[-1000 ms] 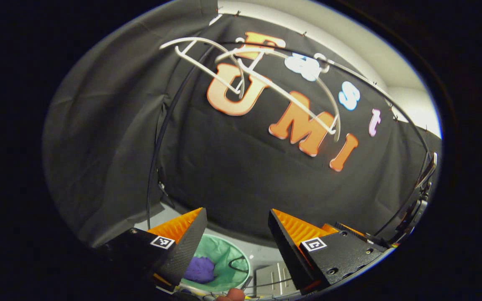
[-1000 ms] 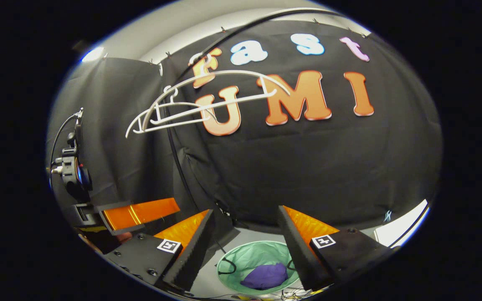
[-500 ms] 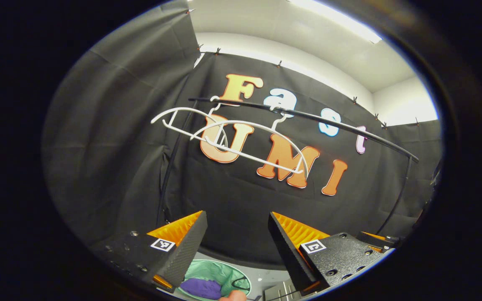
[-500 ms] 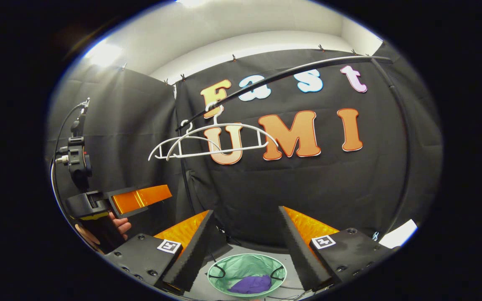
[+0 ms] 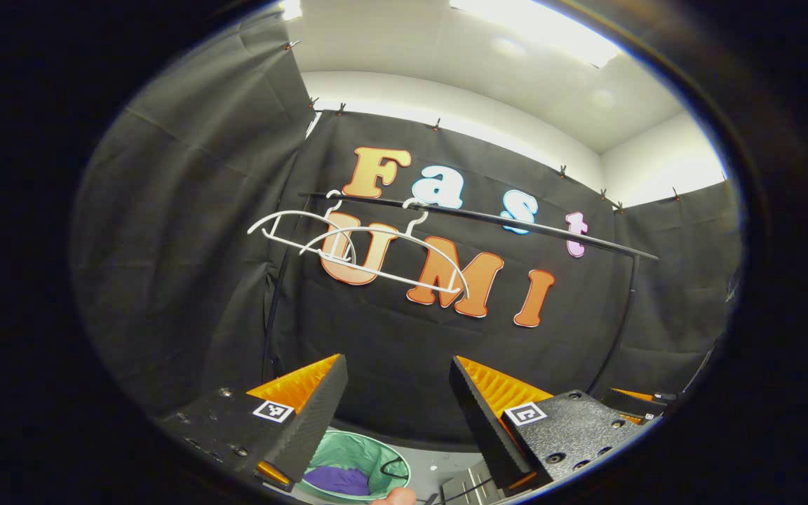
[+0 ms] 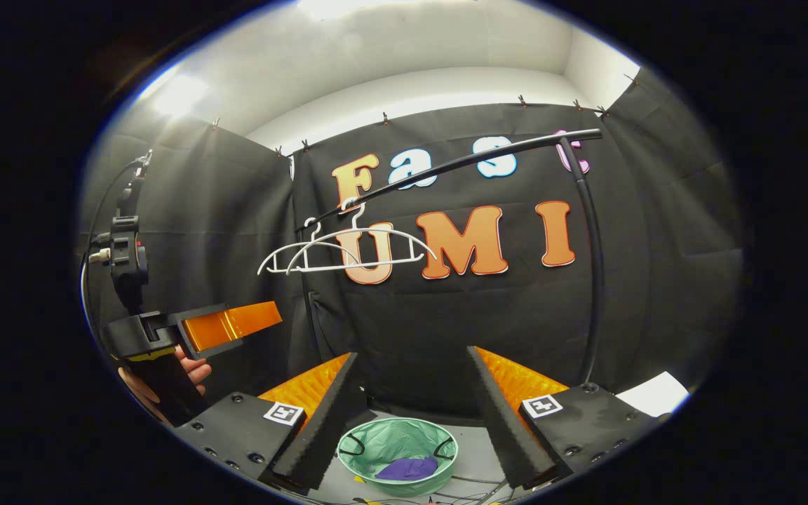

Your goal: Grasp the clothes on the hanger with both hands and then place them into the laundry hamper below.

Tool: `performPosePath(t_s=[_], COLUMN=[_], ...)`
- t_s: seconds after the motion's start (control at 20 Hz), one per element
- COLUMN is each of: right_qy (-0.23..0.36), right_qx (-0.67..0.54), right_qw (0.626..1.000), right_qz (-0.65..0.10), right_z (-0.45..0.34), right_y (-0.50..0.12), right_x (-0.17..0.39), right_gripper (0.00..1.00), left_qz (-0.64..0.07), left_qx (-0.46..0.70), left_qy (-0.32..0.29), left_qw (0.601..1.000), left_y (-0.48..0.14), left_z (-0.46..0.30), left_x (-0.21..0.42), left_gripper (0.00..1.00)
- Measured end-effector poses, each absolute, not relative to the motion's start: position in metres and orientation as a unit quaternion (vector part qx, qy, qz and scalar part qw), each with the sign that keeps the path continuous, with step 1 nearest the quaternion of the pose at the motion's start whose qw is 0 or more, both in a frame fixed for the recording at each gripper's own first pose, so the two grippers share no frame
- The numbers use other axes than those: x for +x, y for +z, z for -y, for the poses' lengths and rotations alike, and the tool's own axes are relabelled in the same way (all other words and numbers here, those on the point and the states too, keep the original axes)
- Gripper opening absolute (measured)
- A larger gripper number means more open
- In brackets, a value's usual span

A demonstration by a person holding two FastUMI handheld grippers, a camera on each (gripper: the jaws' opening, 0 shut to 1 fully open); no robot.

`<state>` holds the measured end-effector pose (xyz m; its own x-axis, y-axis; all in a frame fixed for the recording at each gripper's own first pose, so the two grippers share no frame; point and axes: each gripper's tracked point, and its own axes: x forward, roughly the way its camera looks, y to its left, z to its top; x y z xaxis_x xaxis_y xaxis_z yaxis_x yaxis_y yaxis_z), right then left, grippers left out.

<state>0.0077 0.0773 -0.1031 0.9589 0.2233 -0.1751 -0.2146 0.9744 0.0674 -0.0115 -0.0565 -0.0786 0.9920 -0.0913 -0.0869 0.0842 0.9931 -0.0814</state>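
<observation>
Below the rail (image 6: 446, 165), on the floor, the laundry hamper (image 6: 398, 456) is seen with a purple garment (image 6: 406, 468) lying inside it; in the left gripper view the same hamper (image 5: 356, 468) and garment (image 5: 337, 480) appear low, between and under that claw's fingers. The clothes are therefore judged to be already in the hamper, crumpled at its bottom, well apart from both claws.

On the rail two white hangers (image 6: 348, 249) are hung side by side near its left end, both bare; no cloth is draped on either. In the left gripper view they (image 5: 362, 252) are seen hooked over the rail (image 5: 481, 217) at the same end.

Left gripper (image 5: 395, 410): fingers spread wide, nothing between them, pointed at the cloth wall under the rail. It is also seen from the side in the right gripper view (image 6: 232, 326), held by a hand (image 6: 190, 372), level with the space under the hangers. Right gripper (image 6: 411, 407): fingers likewise wide apart, empty, with the hamper framed in the gap.

Both claws are held high above the hamper and back from the rail, empty, presumably because release is done. Task is judged essentially complete; nothing remains on the hangers to be grasped.
</observation>
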Motion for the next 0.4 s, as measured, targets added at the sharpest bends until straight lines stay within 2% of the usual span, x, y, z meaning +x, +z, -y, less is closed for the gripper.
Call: performPosePath(t_s=[0.1,0.15,0.2,0.4], right_qy=[0.110,0.112,0.113,0.116], right_qx=[0.023,0.024,0.026,0.021], right_qw=[0.989,0.989,0.989,0.988], right_qz=[-0.092,-0.094,-0.096,-0.099], right_z=[-0.072,-0.071,-0.070,-0.063], right_y=[-0.103,-0.104,-0.104,-0.103], right_x=[-0.009,-0.015,-0.021,-0.041], right_gripper=[0.89,0.89,0.89,0.88], left_qz=[-0.038,-0.037,-0.036,-0.040], left_qx=[-0.035,-0.036,-0.039,-0.048], left_qy=[-0.039,-0.038,-0.038,-0.034], left_qw=[0.998,0.998,0.998,0.997], left_y=[-0.074,-0.073,-0.072,-0.073], left_z=[0.058,0.058,0.059,0.056], left_x=[-0.028,-0.036,-0.042,-0.063], left_gripper=[0.94,0.89,0.94,0.94])
